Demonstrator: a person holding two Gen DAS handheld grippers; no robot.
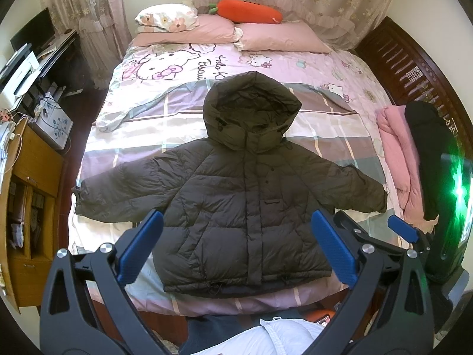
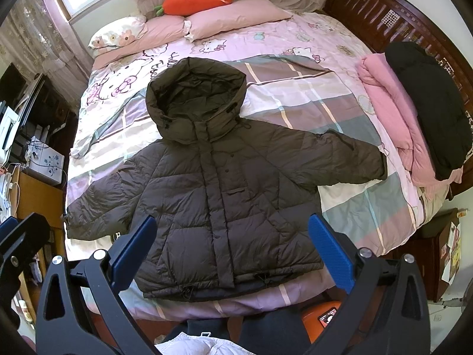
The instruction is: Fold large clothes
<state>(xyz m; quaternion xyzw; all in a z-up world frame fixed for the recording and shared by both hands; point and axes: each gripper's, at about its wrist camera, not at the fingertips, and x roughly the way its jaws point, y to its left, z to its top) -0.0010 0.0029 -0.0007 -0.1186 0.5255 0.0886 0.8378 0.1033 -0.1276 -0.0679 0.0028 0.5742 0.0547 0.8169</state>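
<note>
A dark olive hooded puffer jacket lies flat and front-up on the bed, sleeves spread, hood toward the pillows; it also shows in the right wrist view. My left gripper is open and empty, held above the jacket's hem at the bed's near edge. My right gripper is open and empty, also above the hem. The right gripper's blue finger shows at the right of the left wrist view. Part of the left gripper shows at the left edge of the right wrist view.
The bed has a pink cartoon cover, pillows and a carrot plush. Folded pink and black garments lie on its right side by a dark wooden bed frame. A wooden cabinet and desk stand left.
</note>
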